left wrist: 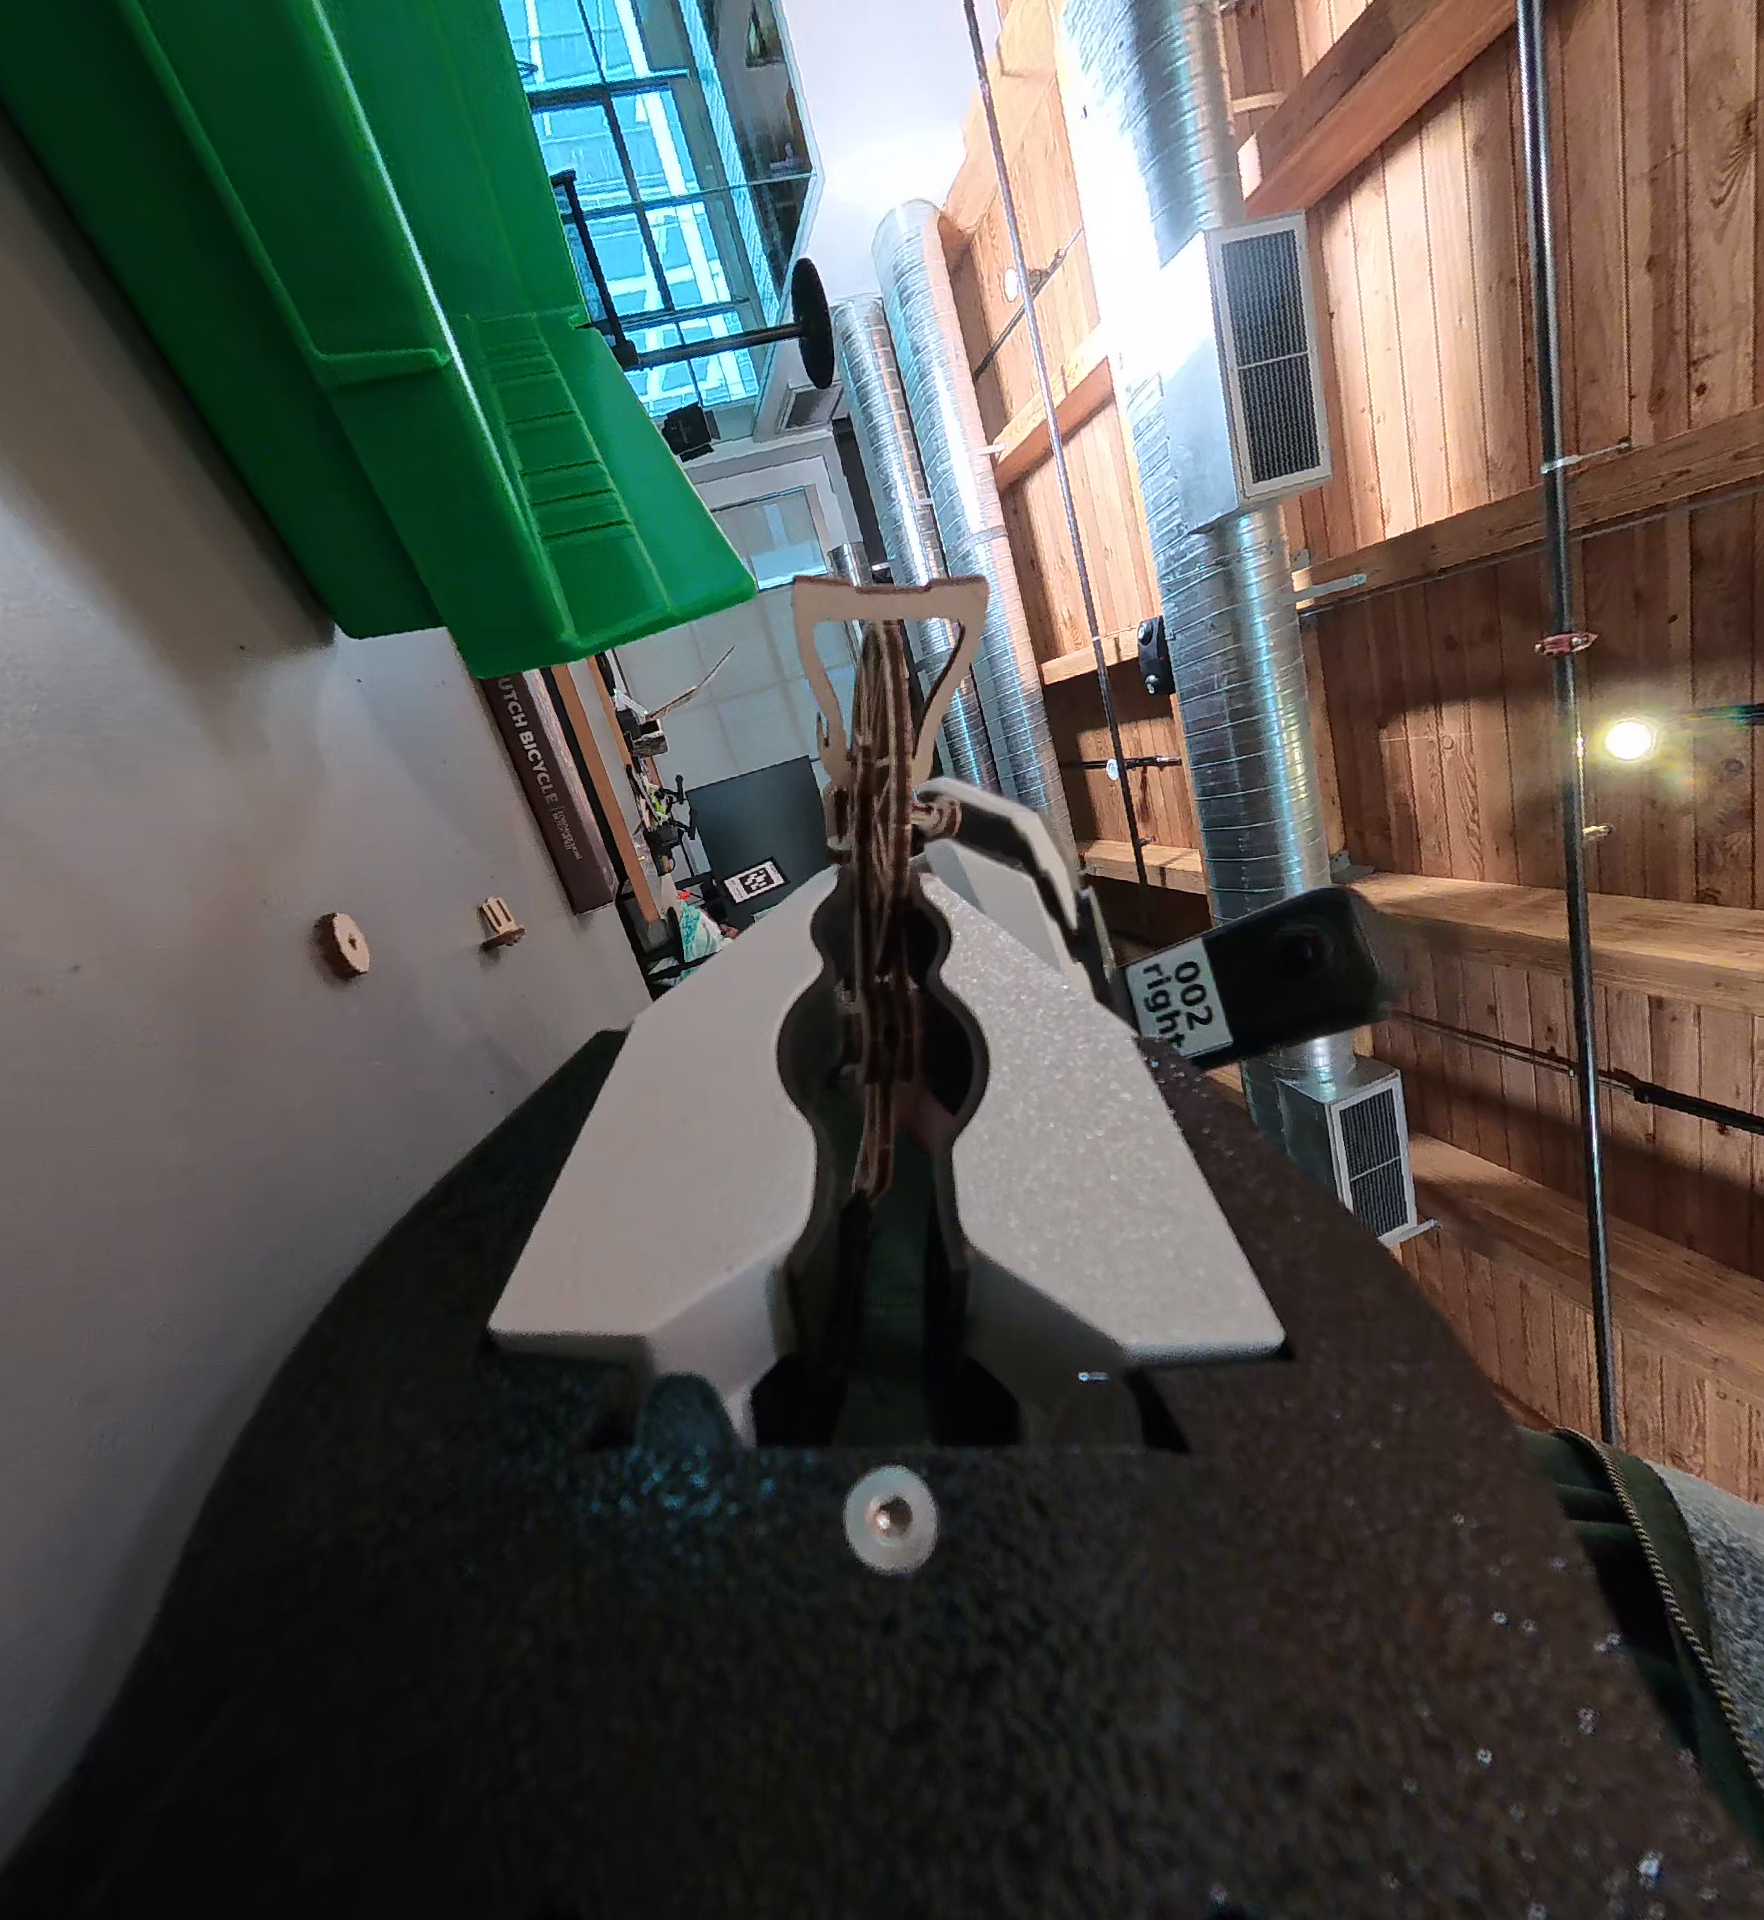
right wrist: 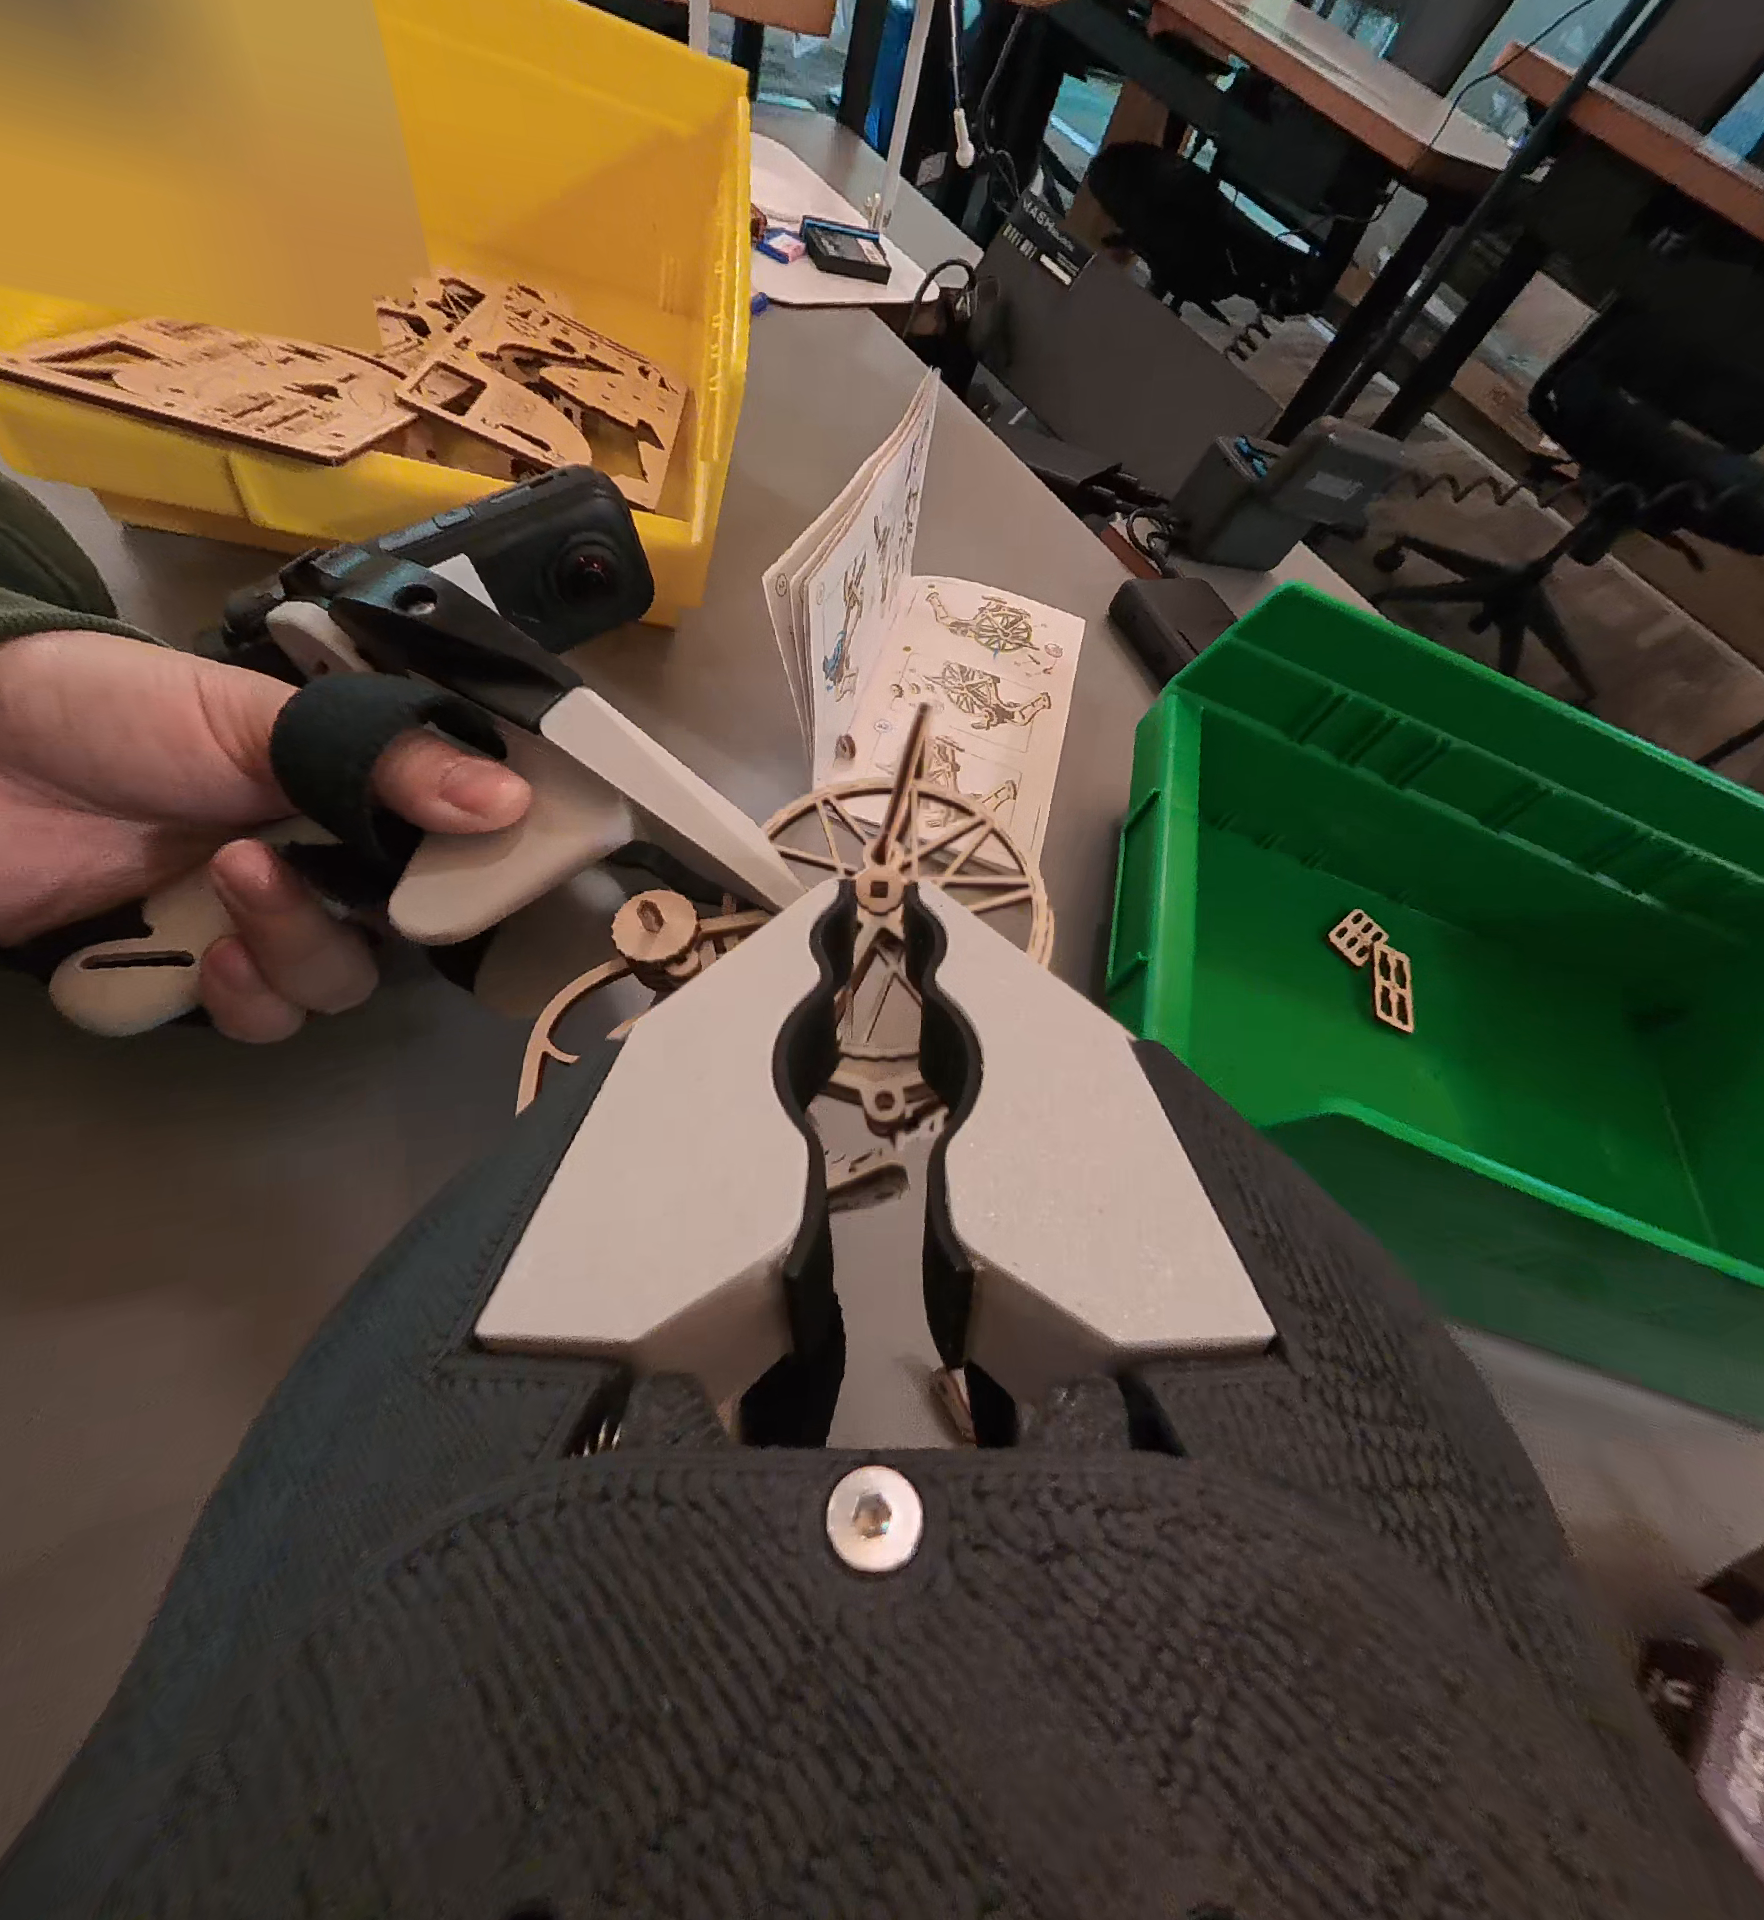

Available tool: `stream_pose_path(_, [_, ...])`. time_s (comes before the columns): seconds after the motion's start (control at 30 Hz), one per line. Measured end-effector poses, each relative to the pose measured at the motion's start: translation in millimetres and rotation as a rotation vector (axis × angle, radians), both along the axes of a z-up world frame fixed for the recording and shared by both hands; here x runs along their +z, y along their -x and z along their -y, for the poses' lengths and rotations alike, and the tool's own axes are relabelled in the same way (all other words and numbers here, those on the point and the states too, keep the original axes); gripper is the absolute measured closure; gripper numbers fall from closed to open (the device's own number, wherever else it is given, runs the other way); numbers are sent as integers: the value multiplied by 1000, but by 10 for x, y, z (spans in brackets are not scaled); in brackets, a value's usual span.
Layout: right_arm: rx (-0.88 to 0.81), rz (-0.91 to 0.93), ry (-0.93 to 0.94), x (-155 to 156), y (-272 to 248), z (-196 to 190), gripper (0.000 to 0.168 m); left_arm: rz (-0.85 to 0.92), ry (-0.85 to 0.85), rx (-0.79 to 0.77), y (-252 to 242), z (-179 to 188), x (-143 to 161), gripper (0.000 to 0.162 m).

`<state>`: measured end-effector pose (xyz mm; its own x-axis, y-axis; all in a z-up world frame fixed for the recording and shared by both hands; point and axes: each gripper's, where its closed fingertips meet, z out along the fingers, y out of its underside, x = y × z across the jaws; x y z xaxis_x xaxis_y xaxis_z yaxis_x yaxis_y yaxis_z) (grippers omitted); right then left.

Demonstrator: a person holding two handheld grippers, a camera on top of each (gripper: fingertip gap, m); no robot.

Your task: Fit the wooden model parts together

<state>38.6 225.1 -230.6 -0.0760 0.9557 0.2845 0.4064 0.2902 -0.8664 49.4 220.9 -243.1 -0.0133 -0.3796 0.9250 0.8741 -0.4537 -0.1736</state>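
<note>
In the left wrist view my left gripper (left wrist: 883, 883) is shut on the wooden model (left wrist: 883, 717), seen edge-on, with a forked piece sticking out at its far end. My right gripper (left wrist: 1003, 842) meets the model from the right. In the right wrist view my right gripper (right wrist: 876, 906) is shut on a small wooden hub piece (right wrist: 878, 888) with a thin stick rising from it, in front of the model's spoked wheel (right wrist: 992, 883). A small gear (right wrist: 654, 930) and a curved arm (right wrist: 566, 1023) belong to the model. The left gripper (right wrist: 753, 868), held by a hand, reaches in from the left.
A yellow bin (right wrist: 566, 208) with cut wooden sheets (right wrist: 338, 384) stands at the back left. A green bin (right wrist: 1480, 1091) at the right holds two small wooden pieces (right wrist: 1377, 966). An open instruction booklet (right wrist: 951, 665) lies behind the model. Two loose wooden bits (left wrist: 341, 943) lie on the table.
</note>
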Motion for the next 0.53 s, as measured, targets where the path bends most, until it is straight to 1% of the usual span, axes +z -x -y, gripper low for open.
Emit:
stream_pose_path(0.03, [-1, -2, 17, -8, -13, -5, 161, -2, 1, 0, -1, 0, -1, 156])
stream_pose_path(0.13, [-4, -26, 69, -8, -29, -7, 161, -14, 0, -3, -16, 1, -3, 155])
stream_pose_path(0.2, [-7, -42, 70, 3, -33, -8, 162, -23, -2, -4, -25, 4, -2, 156])
stream_pose_path(0.37, [-20, -23, -24, 1, -35, 3, 162, -46, -2, 0, -38, 4, -7, 156])
stream_pose_path(0.53, [-16, -1, -60, -1, -43, 14, 162, -64, -4, -2, -53, 10, -9, 156])
